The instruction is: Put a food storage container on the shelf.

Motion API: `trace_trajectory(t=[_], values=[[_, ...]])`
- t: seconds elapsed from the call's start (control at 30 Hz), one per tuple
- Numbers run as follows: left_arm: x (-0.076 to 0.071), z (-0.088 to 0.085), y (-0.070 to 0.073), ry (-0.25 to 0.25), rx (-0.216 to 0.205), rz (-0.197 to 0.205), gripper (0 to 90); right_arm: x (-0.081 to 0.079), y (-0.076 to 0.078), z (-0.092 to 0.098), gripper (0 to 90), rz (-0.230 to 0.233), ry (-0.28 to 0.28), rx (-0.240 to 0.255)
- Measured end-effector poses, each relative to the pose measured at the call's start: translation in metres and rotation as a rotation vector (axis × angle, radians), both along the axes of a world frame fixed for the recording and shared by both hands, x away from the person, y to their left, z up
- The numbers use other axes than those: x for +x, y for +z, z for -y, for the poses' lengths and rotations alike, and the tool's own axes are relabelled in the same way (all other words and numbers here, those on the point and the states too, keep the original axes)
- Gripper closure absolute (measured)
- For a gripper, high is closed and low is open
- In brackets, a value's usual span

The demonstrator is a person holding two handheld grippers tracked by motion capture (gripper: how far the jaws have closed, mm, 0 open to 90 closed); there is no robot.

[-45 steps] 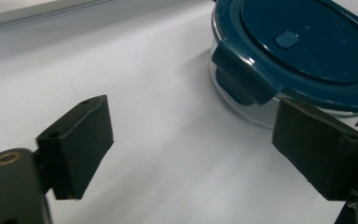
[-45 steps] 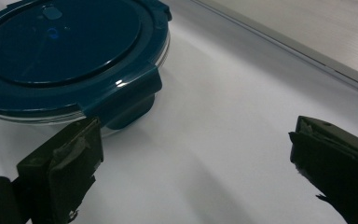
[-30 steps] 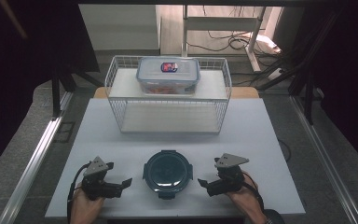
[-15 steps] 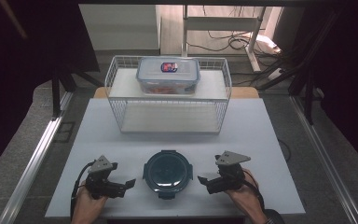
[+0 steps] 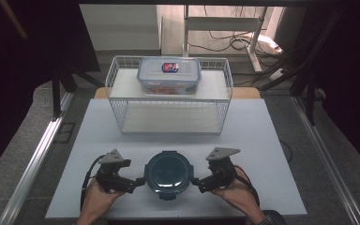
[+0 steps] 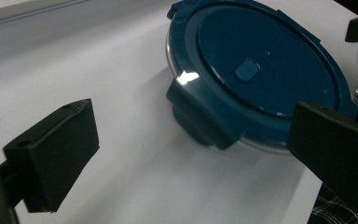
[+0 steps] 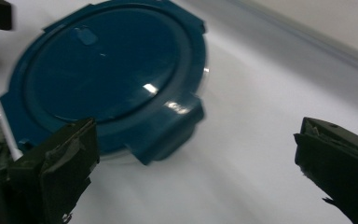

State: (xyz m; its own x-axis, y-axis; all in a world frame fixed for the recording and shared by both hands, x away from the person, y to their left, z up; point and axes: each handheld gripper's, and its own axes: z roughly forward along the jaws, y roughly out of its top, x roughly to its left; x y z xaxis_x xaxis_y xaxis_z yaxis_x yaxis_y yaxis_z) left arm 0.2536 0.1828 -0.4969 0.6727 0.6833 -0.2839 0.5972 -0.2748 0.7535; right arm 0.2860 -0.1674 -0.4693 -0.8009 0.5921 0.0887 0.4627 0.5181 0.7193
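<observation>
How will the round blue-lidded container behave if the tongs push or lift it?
The round container looks rigid and sits low and flat, so tipping seems unlikely. Its glossy lid may be slippery on the smooth table; the side clip probably offers better purchase.

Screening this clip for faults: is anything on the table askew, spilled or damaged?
Nothing stands out. The round blue-lidded container sits flat, lid on, between the open left gripper and right gripper. The rectangular food box rests level on the wire basket. No spills.

No readable text anywhere; red-and-blue label (image 5: 169, 67) on clear box lid (image 5: 168, 70), too small.
</observation>
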Motion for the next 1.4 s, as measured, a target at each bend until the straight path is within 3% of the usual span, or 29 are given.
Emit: trace_trajectory(t=[0.17,0.33,0.47,0.53,0.6,0.77,0.87,0.97,1.1,1.2,1.33,1.4], values=[[0.015,0.014,0.007,-0.051,0.010,-0.012,5.2,0.008,0.002,-0.013,2.2,-0.073,0.021,0.020],[0.030,0.023,0.000,-0.087,-0.022,-0.085,7.6,0.022,0.000,-0.023,11.7,-0.147,0.014,0.073],[0.028,0.011,-0.013,-0.088,-0.080,-0.168,12.6,0.026,-0.011,-0.018,19.3,-0.222,-0.007,0.104],[0.027,0.004,-0.017,-0.105,-0.123,-0.209,19.8,0.027,-0.016,-0.013,22.8,-0.263,-0.013,0.115],[0.026,0.001,-0.022,-0.133,-0.193,-0.257,27.8,0.028,-0.020,-0.010,25.4,-0.325,-0.007,0.137],[0.031,0.000,-0.029,-0.145,-0.251,-0.324,33.2,0.030,-0.029,-0.008,31.0,-0.467,0.027,0.198],[0.030,-0.005,-0.032,-0.135,-0.291,-0.330,38.3,0.031,-0.028,-0.005,36.8,-0.490,0.010,0.212],[0.024,-0.006,-0.029,-0.141,-0.293,-0.296,42.9,0.032,-0.028,0.001,44.5,-0.524,0.001,0.258],[0.013,-0.008,-0.024,-0.135,-0.305,-0.254,49.8,0.025,-0.026,0.007,51.0,-0.533,0.002,0.295],[0.005,-0.008,-0.021,-0.124,-0.306,-0.236,52.0,0.019,-0.024,0.010,53.6,-0.530,-0.005,0.315],[-0.002,-0.011,-0.024,-0.091,-0.330,-0.246,53.5,0.012,-0.019,0.007,54.3,-0.475,-0.002,0.303],[-0.006,-0.010,-0.023,-0.091,-0.325,-0.234,53.9,0.012,-0.019,0.006,54.9,-0.475,-0.002,0.312]])
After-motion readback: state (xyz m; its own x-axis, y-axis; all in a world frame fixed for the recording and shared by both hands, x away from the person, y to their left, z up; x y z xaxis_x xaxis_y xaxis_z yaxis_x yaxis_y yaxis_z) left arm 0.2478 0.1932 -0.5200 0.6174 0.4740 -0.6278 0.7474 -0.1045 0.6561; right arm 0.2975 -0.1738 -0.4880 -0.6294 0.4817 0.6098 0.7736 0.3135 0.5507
